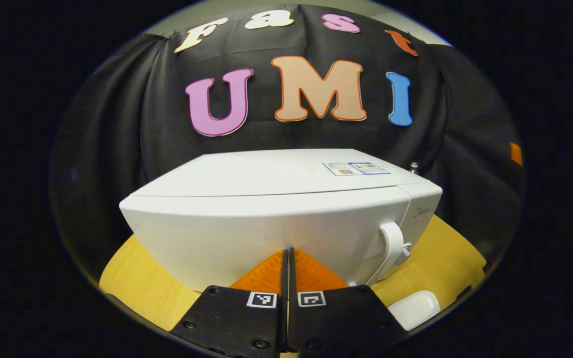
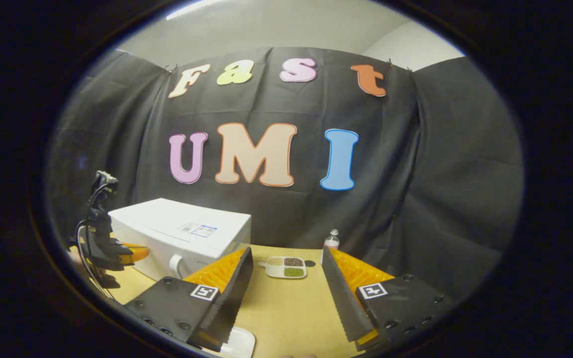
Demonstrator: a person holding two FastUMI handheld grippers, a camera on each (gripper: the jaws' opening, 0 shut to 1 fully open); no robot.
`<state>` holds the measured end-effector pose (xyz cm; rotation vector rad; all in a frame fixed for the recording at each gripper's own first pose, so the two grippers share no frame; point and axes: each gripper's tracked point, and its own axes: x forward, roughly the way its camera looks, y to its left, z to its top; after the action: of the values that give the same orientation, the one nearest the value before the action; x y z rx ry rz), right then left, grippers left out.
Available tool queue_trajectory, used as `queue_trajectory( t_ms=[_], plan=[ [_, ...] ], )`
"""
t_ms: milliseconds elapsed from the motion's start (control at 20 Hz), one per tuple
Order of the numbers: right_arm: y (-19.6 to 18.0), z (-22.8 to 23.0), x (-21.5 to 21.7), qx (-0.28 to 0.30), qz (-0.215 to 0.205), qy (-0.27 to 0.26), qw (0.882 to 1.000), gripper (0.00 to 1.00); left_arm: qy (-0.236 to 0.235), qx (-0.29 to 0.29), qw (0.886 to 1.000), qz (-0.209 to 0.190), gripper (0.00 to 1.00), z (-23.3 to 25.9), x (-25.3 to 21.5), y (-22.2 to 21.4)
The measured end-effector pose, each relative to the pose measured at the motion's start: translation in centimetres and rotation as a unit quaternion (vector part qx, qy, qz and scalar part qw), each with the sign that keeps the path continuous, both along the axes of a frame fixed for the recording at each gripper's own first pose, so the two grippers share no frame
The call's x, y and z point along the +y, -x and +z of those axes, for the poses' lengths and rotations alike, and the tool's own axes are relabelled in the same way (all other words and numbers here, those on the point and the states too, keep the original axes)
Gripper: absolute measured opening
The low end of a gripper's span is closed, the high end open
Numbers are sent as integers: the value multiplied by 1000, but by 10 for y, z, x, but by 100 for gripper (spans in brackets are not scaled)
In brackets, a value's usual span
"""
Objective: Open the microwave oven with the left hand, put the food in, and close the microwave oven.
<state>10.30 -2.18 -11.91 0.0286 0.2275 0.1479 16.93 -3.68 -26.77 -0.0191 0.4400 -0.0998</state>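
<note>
The white microwave [image 1: 276,219] stands on the yellow table with its door closed; its white handle [image 1: 392,244] is on the right side of the front. My left gripper [image 1: 286,258] is shut with nothing in it, close to the lower middle of the door. In the right gripper view the microwave [image 2: 187,231] sits at the left with the left gripper [image 2: 130,252] in front of it. A white food tray [image 2: 286,267] with three filled compartments lies farther back on the table. My right gripper [image 2: 286,250] stands wide open and empty, short of the tray.
A small bottle [image 2: 333,240] stands by the cloth wall behind the tray. A white flat object [image 1: 413,308] lies on the table [image 1: 445,258] near the front, right of the microwave; the white flat object [image 2: 239,343] also sits under my right gripper's left finger.
</note>
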Motion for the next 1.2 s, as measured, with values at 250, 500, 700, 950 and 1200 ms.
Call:
queue_trajectory(
  t_ms=[250,500,700,950,1200],
  plan=[
    [13,7,10,-8,4,-2,1000,84,-32,-48,998,-30,1,44,-6,18],
    [28,16,30,-12,3,-9,1000,84,-43,-88,994,-55,1,111,-14,56],
    [32,41,41,-28,-5,-3,1000,83,-57,-167,982,-67,1,206,-13,69],
    [45,70,64,-16,-1,-19,1000,84,-20,-205,974,-94,71,276,-23,77],
    [53,111,67,-54,-14,-19,998,84,-32,-204,976,-66,97,277,0,95]
  ],
)
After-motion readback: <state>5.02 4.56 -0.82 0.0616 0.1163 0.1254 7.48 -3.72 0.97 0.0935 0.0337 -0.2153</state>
